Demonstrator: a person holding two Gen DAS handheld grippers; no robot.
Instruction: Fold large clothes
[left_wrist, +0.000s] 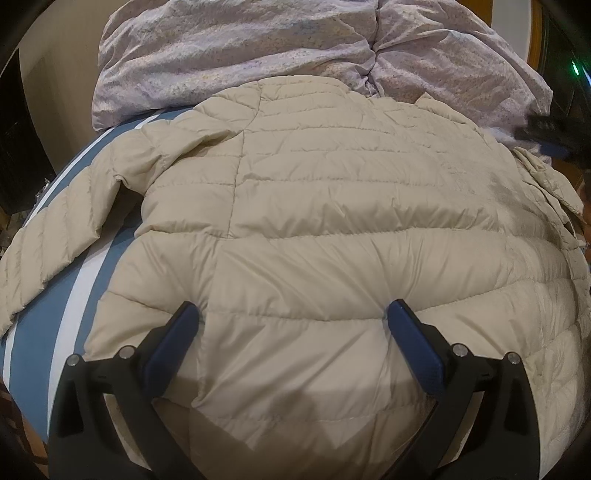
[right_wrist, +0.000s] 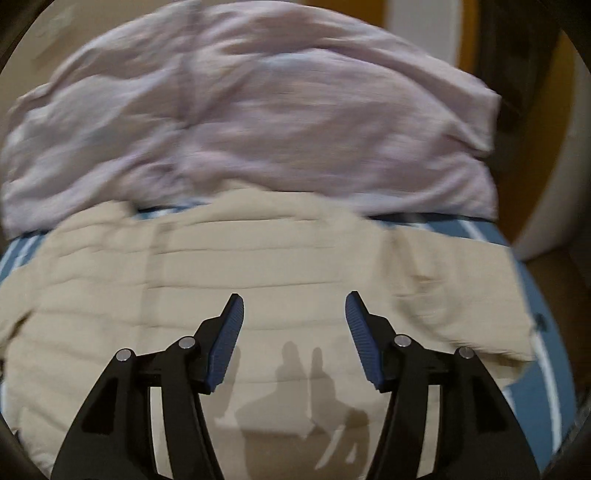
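A cream quilted puffer jacket (left_wrist: 332, 206) lies spread flat, back side up, on a blue bed sheet with white stripes (left_wrist: 40, 332). One sleeve (left_wrist: 55, 236) stretches out to the left. My left gripper (left_wrist: 293, 314) is open, its two blue-padded fingertips (left_wrist: 186, 314) pressing down into the jacket near its lower hem. My right gripper (right_wrist: 294, 301) is open and empty, held above the jacket (right_wrist: 258, 266); this view is blurred by motion. The right gripper also shows at the far right edge of the left wrist view (left_wrist: 554, 136).
A crumpled lilac duvet (left_wrist: 258, 48) is heaped on the far side of the bed, touching the jacket's collar; it also shows in the right wrist view (right_wrist: 258, 110). The striped sheet (right_wrist: 535, 369) shows at the right. Dark floor and wooden furniture lie beyond the bed.
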